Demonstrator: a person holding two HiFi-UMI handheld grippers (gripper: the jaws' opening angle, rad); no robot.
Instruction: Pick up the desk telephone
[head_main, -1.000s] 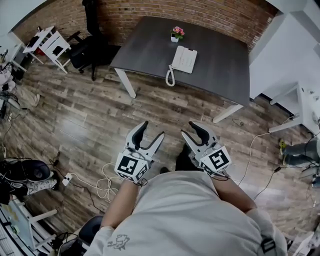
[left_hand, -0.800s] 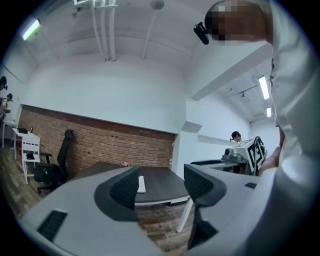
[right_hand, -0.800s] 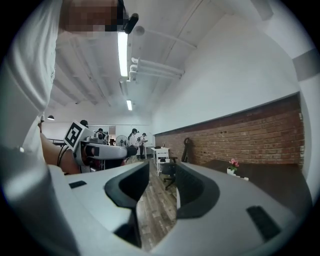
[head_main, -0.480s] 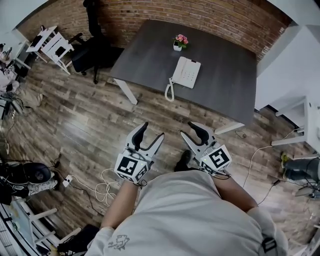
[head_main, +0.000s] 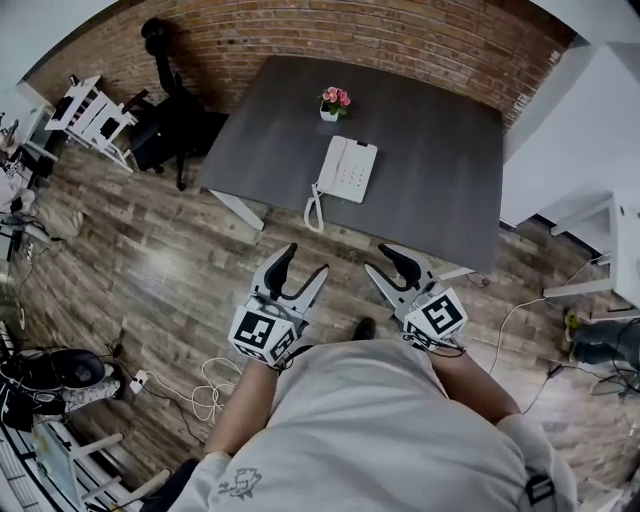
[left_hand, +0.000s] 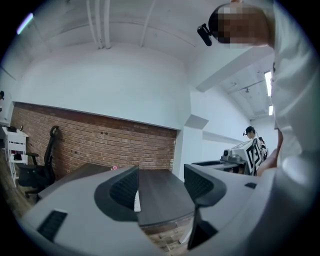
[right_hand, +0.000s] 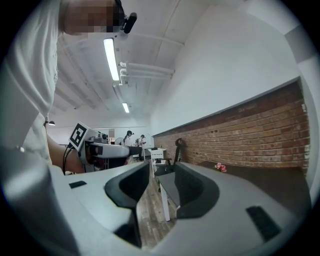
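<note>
A dark grey table (head_main: 430, 150) is seen standing against a brick wall (head_main: 350, 35) on a wooden plank floor (head_main: 150, 270). The desk telephone (head_main: 346, 170), white, is laid flat on the table near its front edge, and its handset (head_main: 314, 206) is placed along the telephone's left side, right at that edge. A small pot of pink flowers (head_main: 333, 102) is set on the table behind the telephone, closer to the wall. A black office chair (head_main: 170, 120) is found off the table's left end, with a white chair (head_main: 85, 105) beyond it.

The left gripper (head_main: 305, 260) and the right gripper (head_main: 377, 258) are held side by side over the floor in front of the table, short of its front edge and well apart from the telephone. The jaws of each are spread wide. Nothing is gripped or touched by either.
</note>
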